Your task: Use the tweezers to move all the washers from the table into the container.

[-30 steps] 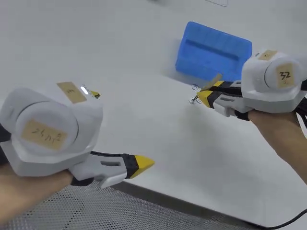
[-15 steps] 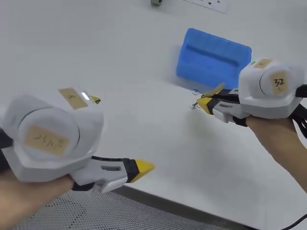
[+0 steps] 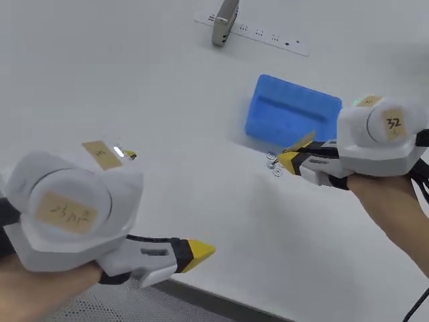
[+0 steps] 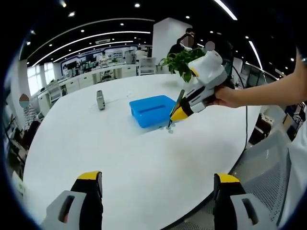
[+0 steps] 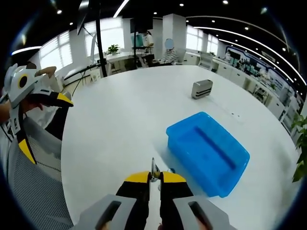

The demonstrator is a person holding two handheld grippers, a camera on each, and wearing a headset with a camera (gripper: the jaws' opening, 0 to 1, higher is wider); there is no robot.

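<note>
White left tongs [image 4: 157, 176], right tongs [image 5: 154, 177], yellow-tipped.

The white tabletop [image 3: 167, 100] carries a blue container [image 3: 291, 114], with washers [image 3: 277, 172] lying just beside it. A power strip [image 3: 268, 37] lies farther back.

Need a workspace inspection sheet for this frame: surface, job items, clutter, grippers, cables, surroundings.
Surface: white table, plain top.
Job's things: blue container upright on the table; a few small washers on the table beside its near edge; tweezers pointing down at them.
Clutter: grey box and power strip at the far side.
Grippers: right gripper shut on the tweezers, by the washers; left gripper open, holding nothing, near the table's front edge.
Cables: black cable past the table's near right edge.
Surroundings: open office with ceiling lights, potted plant, people in the background.
</note>
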